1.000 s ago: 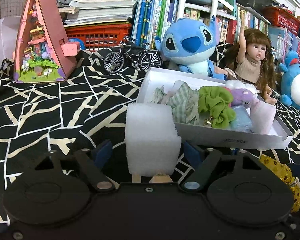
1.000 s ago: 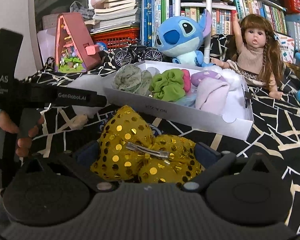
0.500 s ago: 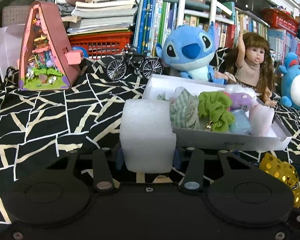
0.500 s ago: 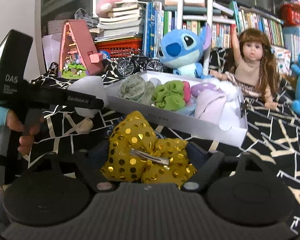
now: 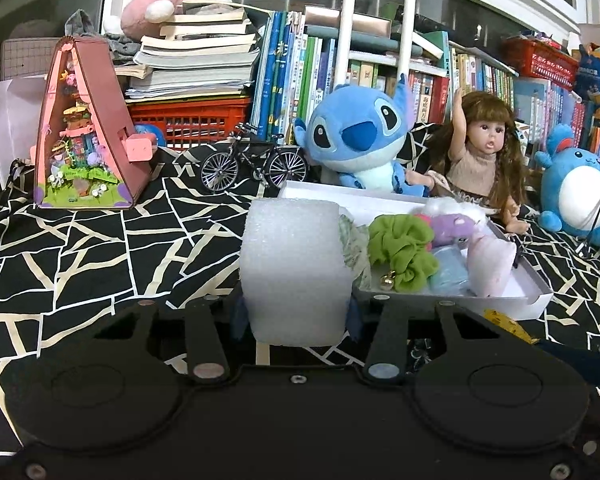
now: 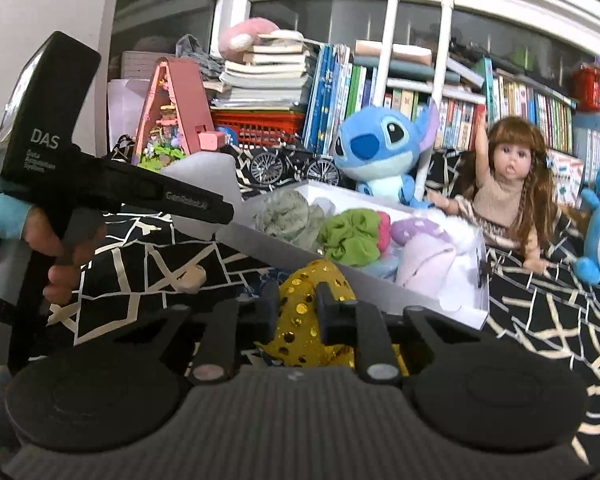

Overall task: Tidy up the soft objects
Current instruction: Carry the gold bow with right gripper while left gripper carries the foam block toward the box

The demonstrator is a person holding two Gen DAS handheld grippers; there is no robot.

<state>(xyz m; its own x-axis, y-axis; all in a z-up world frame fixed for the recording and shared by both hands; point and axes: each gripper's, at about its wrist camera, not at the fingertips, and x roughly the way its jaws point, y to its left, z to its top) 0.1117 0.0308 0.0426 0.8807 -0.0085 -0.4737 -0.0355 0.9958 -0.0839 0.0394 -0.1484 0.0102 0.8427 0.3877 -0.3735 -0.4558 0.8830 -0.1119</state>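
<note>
My left gripper [image 5: 294, 316] is shut on a white foam block [image 5: 294, 268] and holds it above the black patterned cloth, just left of the white box [image 5: 534, 300]. The box holds a green scrunchie [image 5: 404, 252], a pale checked scrunchie, a purple soft toy [image 5: 452, 226] and a pink soft piece [image 5: 492, 264]. My right gripper [image 6: 298, 314] is shut on a gold sequin bow [image 6: 308, 320], lifted in front of the box [image 6: 456, 312]. The left gripper with the foam block [image 6: 204, 196] shows at the left of the right wrist view.
A blue plush [image 5: 360, 140], a doll [image 5: 480, 160], a model bicycle [image 5: 254, 164] and a pink triangular toy house [image 5: 88, 132] stand behind the box. Bookshelves and a red basket [image 5: 188, 120] line the back. Another blue plush [image 5: 576, 196] sits at the right.
My left gripper closed on the foam block and lifted it. My right gripper closed on the gold bow and raised it. Both moved up and toward the box.
</note>
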